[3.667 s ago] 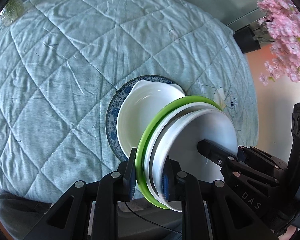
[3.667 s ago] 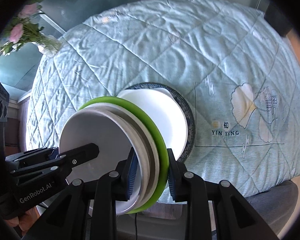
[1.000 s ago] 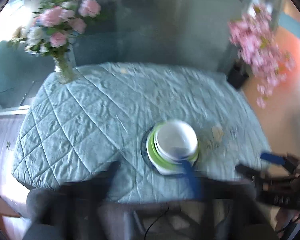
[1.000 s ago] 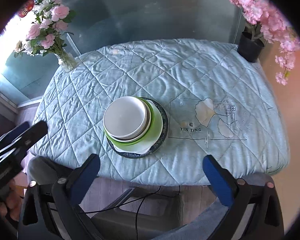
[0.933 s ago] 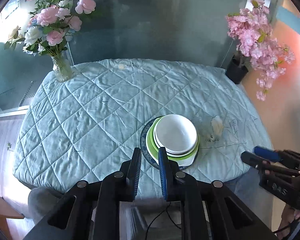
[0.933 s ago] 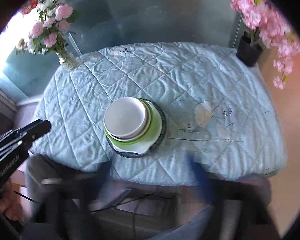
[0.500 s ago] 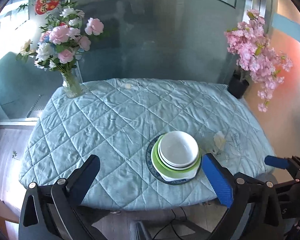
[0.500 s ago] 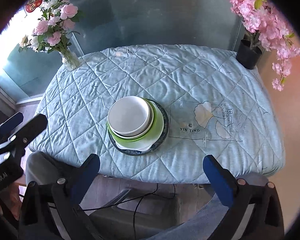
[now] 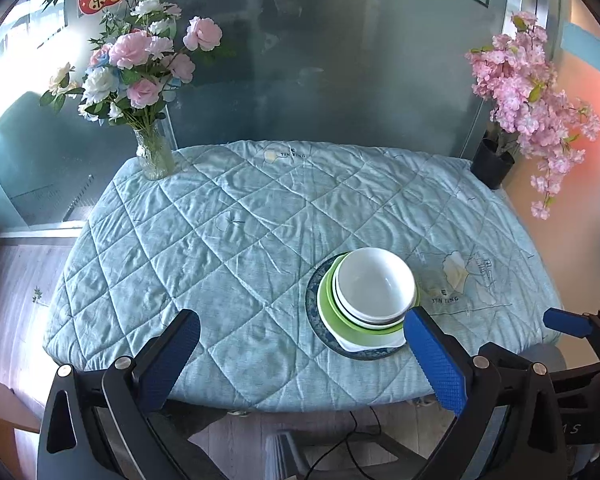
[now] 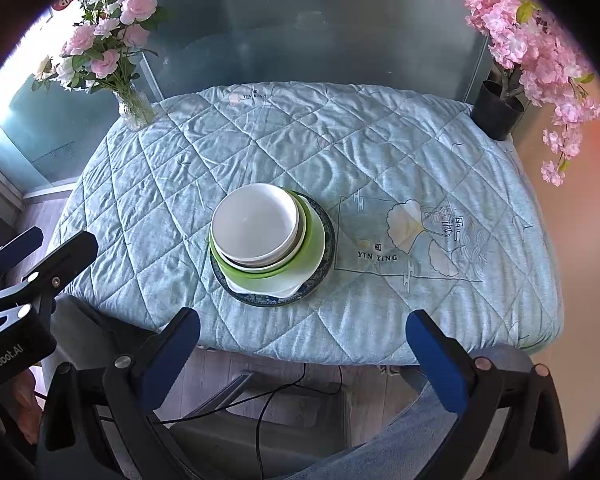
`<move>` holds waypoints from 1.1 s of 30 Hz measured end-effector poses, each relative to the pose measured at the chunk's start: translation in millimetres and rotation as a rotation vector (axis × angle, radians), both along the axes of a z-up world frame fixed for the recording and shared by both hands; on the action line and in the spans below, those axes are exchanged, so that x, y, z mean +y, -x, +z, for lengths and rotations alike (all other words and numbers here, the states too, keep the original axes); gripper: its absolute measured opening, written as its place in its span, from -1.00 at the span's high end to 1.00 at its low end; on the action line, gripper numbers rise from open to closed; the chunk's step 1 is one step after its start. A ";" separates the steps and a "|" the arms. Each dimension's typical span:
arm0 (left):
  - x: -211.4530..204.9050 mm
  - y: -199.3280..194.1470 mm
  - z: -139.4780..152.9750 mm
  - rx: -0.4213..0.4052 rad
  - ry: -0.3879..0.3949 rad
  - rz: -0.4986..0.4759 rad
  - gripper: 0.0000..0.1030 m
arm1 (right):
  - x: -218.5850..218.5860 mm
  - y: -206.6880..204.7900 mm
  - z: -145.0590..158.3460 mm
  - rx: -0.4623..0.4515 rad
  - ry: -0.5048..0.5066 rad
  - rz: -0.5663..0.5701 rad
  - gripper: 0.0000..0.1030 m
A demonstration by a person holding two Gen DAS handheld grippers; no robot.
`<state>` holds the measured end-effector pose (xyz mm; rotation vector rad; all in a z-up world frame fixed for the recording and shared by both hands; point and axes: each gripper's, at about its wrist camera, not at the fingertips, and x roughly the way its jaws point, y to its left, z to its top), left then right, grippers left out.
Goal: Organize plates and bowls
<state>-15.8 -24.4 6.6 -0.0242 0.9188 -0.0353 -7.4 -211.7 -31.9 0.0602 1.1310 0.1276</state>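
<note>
One stack of dishes stands on the quilted table near its front edge: a white bowl (image 9: 374,282) (image 10: 256,224) on top, nested in further white bowls, then a green plate (image 9: 330,314) (image 10: 314,240), a white dish and a blue patterned plate (image 9: 312,300) (image 10: 328,248) at the bottom. My left gripper (image 9: 300,340) is open, held back above the table's front edge with nothing between its blue pads. My right gripper (image 10: 302,340) is open too, off the front edge, empty. Each gripper also shows at the side of the other's view.
A glass vase of pink and white flowers (image 9: 154,156) (image 10: 134,108) stands at the table's far left corner. A black pot with pink blossoms (image 9: 492,164) (image 10: 498,112) stands at the far right. The light blue quilted cloth (image 9: 220,240) covers the table. Cables lie on the floor below.
Both grippers let go of the tilted green plate and bowls, which now lie flat on the stack. Both drew back from the table, and their jaws have opened wide.
</note>
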 end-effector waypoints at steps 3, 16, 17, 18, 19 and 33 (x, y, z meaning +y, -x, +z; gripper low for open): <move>-1.2 0.7 0.1 0.000 -0.002 -0.005 -0.99 | 0.8 0.1 -0.9 -0.003 -0.003 0.004 -0.99; 2.1 -3.2 -3.5 0.015 -0.010 -0.002 -0.99 | -1.8 -2.9 -5.9 0.008 -0.026 0.000 -0.99; 1.3 -3.3 -3.8 0.014 -0.016 -0.005 -0.99 | -1.6 -2.8 -7.2 0.013 -0.030 0.003 -0.99; 0.2 -2.8 -4.1 0.014 -0.022 -0.007 -0.99 | -0.6 -2.3 -7.9 0.011 -0.028 0.009 -0.99; -0.9 -3.0 -4.9 0.016 -0.028 -0.009 -0.99 | 0.5 -1.7 -8.3 0.008 -0.025 0.015 -0.99; -3.2 -3.0 -8.2 0.020 -0.028 -0.018 -0.99 | 4.8 1.0 -13.2 0.003 -0.005 0.025 -0.99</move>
